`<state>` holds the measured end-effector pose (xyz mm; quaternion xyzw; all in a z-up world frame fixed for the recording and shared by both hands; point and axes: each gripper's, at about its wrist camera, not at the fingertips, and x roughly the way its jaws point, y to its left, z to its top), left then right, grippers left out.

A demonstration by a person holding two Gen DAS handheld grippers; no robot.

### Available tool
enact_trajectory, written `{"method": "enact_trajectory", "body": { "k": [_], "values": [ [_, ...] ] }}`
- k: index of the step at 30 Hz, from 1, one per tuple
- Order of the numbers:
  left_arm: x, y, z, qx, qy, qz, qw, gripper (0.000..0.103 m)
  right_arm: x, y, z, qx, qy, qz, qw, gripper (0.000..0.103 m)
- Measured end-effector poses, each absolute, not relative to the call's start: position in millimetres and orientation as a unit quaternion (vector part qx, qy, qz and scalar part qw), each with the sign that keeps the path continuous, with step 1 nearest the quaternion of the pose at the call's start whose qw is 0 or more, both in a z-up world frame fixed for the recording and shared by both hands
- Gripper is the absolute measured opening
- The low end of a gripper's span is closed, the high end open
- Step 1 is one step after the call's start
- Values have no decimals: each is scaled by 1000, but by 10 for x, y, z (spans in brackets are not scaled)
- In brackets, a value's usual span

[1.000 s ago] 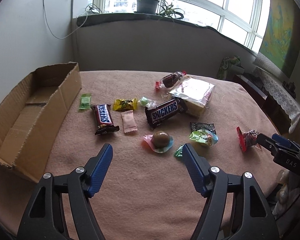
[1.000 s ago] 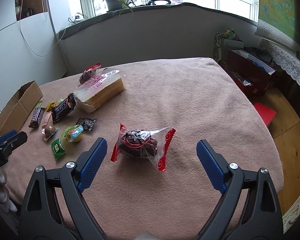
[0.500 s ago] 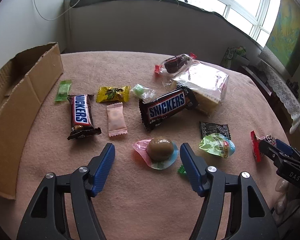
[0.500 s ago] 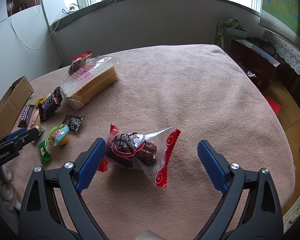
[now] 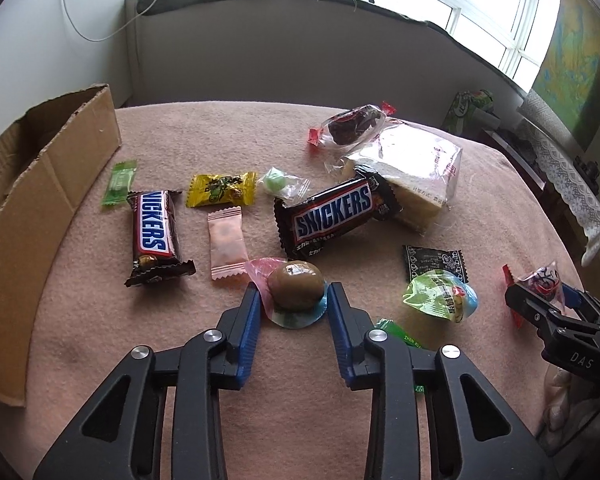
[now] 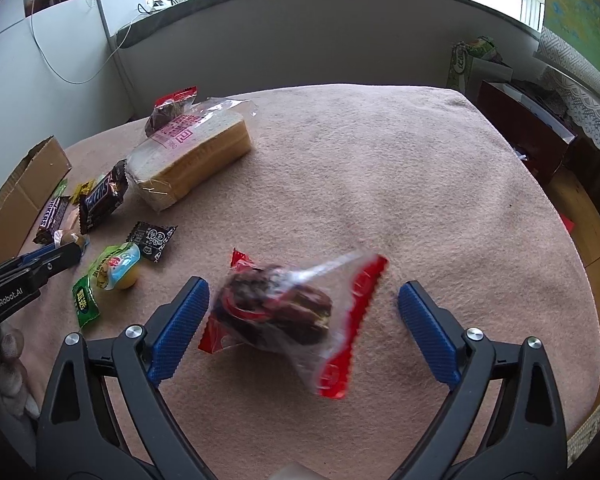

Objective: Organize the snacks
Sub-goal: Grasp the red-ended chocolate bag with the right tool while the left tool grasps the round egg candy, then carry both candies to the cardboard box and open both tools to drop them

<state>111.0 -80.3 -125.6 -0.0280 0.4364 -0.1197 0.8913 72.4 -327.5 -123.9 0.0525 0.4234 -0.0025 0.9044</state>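
In the left wrist view my left gripper (image 5: 293, 302) has its blue jaws close on either side of a brown round candy (image 5: 296, 286) in a clear pink-and-blue wrapper; the jaws look near or just touching it. In the right wrist view my right gripper (image 6: 302, 312) is open around a clear red-edged bag of dark cake (image 6: 278, 312), which looks blurred and tilted. The left jaw touches the bag's left end; the right jaw stands apart from it. The cardboard box (image 5: 40, 184) lies open at the far left.
On the pink blanket lie two Snickers bars (image 5: 154, 232) (image 5: 332, 216), a yellow candy (image 5: 221, 188), a pink sachet (image 5: 226, 242), green candies (image 5: 119, 182), a black sachet (image 5: 434, 262), a green jelly cup (image 5: 442, 296), a bread bag (image 5: 412, 176) and a second cake bag (image 5: 350, 124).
My left gripper moved forward and its jaws narrowed around the brown candy. My right gripper moved forward so the cake bag sits between its jaws; the bag has shifted and tilted.
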Motion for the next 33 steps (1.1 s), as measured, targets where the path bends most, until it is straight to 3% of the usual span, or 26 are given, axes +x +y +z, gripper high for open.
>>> {"method": "enact_trajectory", "body": {
  "k": [3,11,33],
  "values": [
    [1129,-800,-1263,-31,435,-122,892,28,725,-3273,-1241,49,421,-7,906,81],
    [1125,-757,-1257,-41,434,-126,891,27,699,-3334,-1212,55,418,-8,907,64],
    [842,-360,-783,-87,385,-122,911,26,589,-2918,-556,42,361,46,930,62]
  ]
}}
